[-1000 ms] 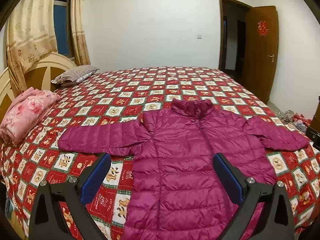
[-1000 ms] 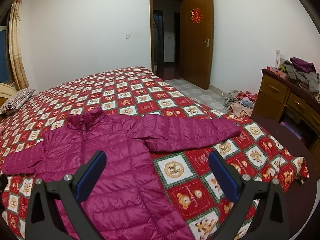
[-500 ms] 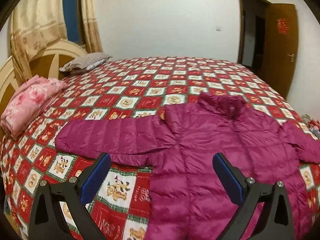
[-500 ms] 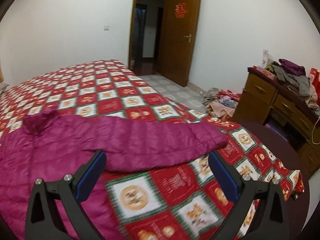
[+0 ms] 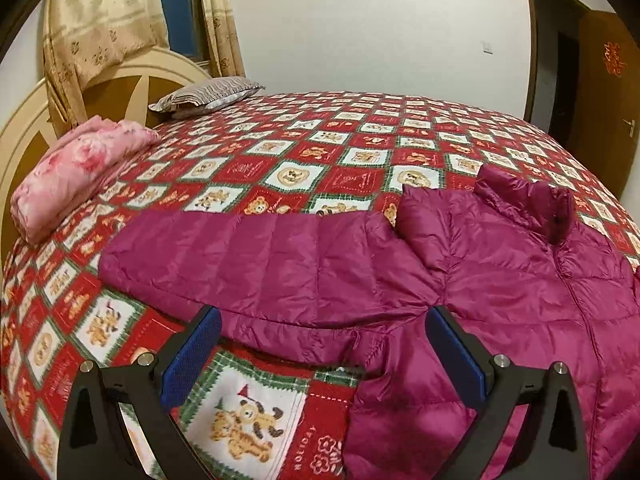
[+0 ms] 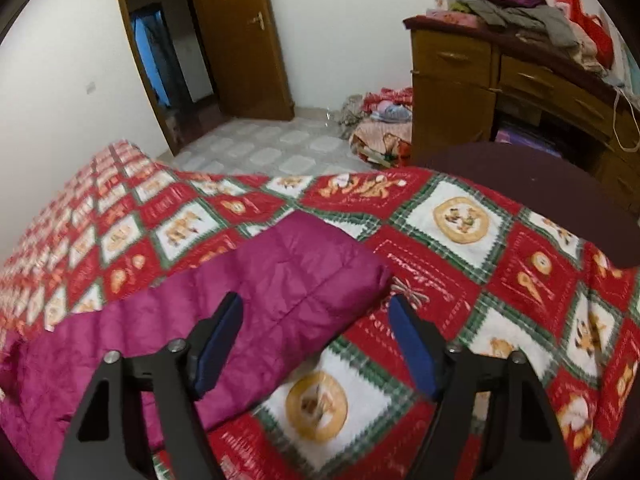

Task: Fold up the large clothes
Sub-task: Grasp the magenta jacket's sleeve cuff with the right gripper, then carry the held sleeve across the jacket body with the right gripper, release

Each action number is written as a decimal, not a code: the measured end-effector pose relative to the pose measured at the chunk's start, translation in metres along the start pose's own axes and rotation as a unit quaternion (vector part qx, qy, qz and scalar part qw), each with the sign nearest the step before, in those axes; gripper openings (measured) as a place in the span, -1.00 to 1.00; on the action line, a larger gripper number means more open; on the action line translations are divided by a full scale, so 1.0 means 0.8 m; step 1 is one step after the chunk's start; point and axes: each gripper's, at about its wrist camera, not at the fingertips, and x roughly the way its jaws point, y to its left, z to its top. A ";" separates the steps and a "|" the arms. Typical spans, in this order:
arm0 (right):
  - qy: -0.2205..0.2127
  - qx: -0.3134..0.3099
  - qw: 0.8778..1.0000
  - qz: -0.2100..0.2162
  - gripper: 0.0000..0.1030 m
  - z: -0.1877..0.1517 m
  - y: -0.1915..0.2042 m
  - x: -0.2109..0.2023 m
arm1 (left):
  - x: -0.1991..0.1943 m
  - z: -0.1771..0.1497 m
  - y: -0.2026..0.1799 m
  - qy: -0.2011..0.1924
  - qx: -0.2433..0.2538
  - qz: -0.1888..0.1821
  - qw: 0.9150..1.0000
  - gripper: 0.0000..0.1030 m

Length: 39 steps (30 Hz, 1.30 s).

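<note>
A magenta quilted puffer jacket (image 5: 500, 280) lies face up on the bed, sleeves spread sideways. My left gripper (image 5: 322, 316) hovers open just above the lower edge of the left sleeve (image 5: 260, 268), near the armpit, and nothing is clamped between its blue pads. In the right wrist view the other sleeve (image 6: 280, 292) ends in a cuff (image 6: 360, 276) that lies between the fingers of my right gripper (image 6: 316, 306). Its jaws are closing, and the pads stand apart from the fabric.
The bed carries a red, white and green bear-patterned quilt (image 5: 320, 152). A folded pink blanket (image 5: 76, 168) and a striped pillow (image 5: 204, 96) lie by the headboard. To the right stand a wooden dresser (image 6: 520, 92) piled with clothes, a floor heap (image 6: 380, 120) and an open door (image 6: 236, 36).
Both grippers sank toward the bed and moved outward, the left along the left sleeve, the right toward the right cuff with a roll. The right jaws have narrowed.
</note>
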 end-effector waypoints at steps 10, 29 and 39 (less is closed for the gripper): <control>-0.007 -0.037 0.998 -0.052 -0.14 -0.007 0.007 0.033 | 0.029 -0.026 -0.017 0.020 0.027 -0.006 0.999 0.98; -0.096 -0.158 0.966 0.179 -0.80 -0.015 0.141 -0.186 | -0.113 -0.007 0.024 -0.046 -0.018 -0.100 0.994 0.98; -0.032 -0.274 0.894 0.354 -0.80 -0.151 0.316 -0.267 | -0.134 -0.012 0.057 -0.050 -0.021 -0.102 0.993 0.98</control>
